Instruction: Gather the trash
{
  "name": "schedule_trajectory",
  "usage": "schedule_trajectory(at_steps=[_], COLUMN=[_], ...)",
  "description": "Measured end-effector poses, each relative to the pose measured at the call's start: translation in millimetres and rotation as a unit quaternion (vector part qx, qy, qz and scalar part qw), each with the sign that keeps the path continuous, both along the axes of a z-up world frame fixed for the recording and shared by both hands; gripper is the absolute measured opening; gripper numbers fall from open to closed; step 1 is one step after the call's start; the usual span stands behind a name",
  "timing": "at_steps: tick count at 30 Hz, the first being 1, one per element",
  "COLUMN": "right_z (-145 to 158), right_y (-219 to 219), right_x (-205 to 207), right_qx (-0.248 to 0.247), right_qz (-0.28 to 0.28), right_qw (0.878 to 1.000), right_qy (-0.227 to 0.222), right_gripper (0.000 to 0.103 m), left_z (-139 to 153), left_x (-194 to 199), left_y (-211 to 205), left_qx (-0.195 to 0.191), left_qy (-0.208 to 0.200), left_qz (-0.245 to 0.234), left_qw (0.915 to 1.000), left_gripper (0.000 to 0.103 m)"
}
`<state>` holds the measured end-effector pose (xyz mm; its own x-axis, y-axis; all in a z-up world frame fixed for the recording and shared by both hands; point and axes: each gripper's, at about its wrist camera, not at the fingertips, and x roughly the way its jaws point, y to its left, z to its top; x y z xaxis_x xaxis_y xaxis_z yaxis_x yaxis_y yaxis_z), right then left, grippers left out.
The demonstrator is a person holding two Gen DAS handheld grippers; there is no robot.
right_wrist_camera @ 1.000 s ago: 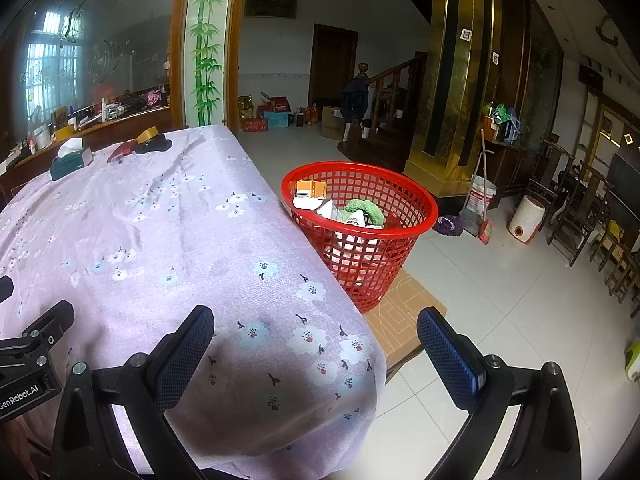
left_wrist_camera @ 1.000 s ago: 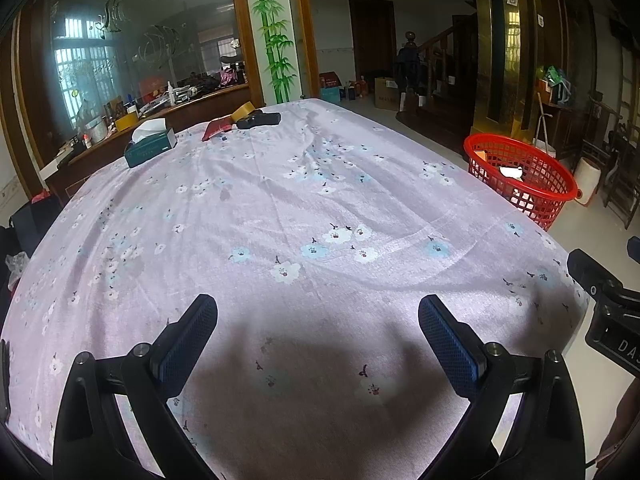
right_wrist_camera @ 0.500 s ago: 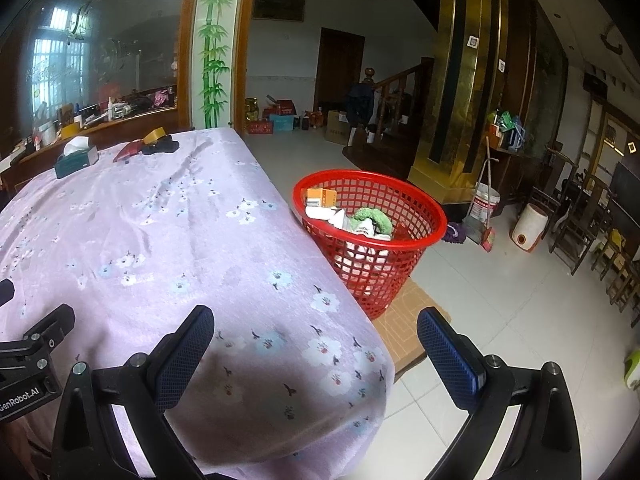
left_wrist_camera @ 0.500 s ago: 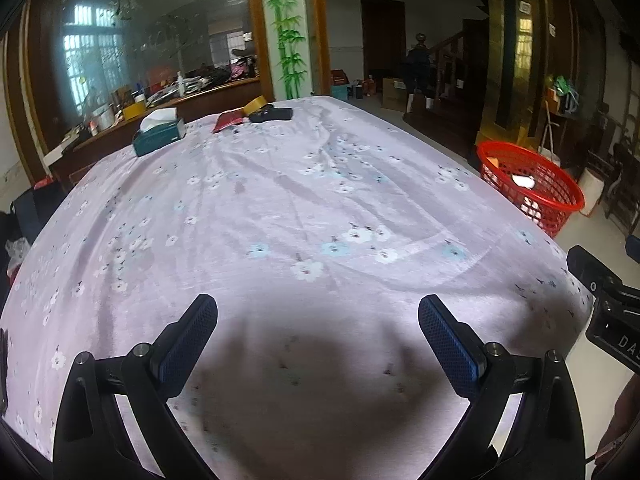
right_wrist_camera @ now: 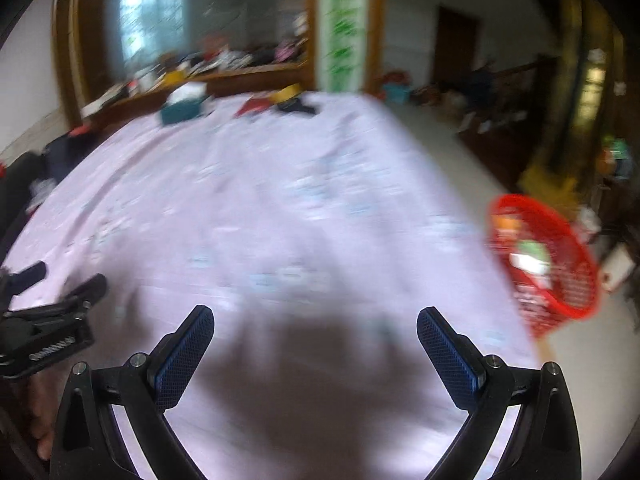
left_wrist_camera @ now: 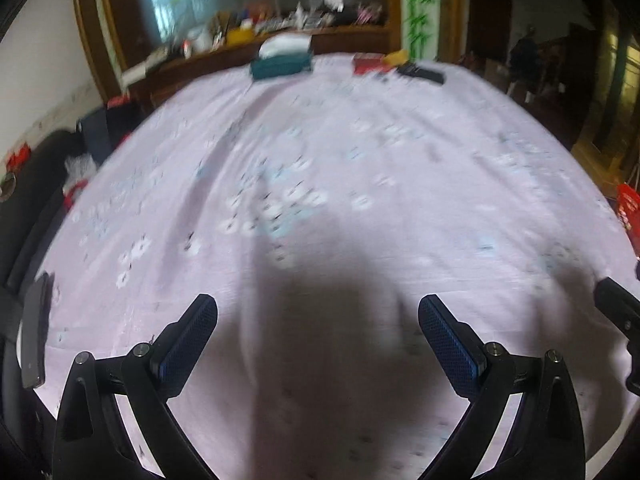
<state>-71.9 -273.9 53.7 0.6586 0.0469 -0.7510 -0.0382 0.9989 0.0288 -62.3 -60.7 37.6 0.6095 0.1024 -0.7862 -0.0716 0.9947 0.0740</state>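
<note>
Trash sits gathered in the red basket (right_wrist_camera: pixel 548 268) on the floor beside the desk (right_wrist_camera: pixel 280 200), within easy dropping reach. Left claw (left_wrist_camera: pixel 318 336) and right claw (right_wrist_camera: pixel 314 340) hang released and empty over the cloth, free for another pickup.

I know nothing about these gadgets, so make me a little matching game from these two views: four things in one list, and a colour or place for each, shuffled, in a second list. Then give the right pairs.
Things:
1. basket
2. tissue box
3. tablecloth
4. left gripper

Colour or place:
A. teal, at the table's far end
B. pale purple with small flowers
C. red, beside the table's right edge
D. black with blue pads, open over the near end of the table

Pairs: 1-C, 2-A, 3-B, 4-D
</note>
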Motion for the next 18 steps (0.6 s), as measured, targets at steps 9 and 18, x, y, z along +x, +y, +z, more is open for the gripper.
schedule_trajectory(at_steps=[9,18], right_z=[-35.3,-50.5], right_y=[58.0,58.5], right_x=[73.1,103.3], right_qx=[-0.007,-0.009], right_qz=[0.042,0.018], right_qw=[0.996,0.995], right_qy=[0.075,0.097], right_gripper=[0.103,0.103], left_z=[-24.5,-30.5], left_x=[32.6,46.8], left_y=[29.8,38.5], left_qx=[-0.079,-0.043], left_qy=[0.073,0.074], left_qz=[-0.036,-0.014], left_qw=[0.9935,0.9962], left_gripper=[0.1,0.103])
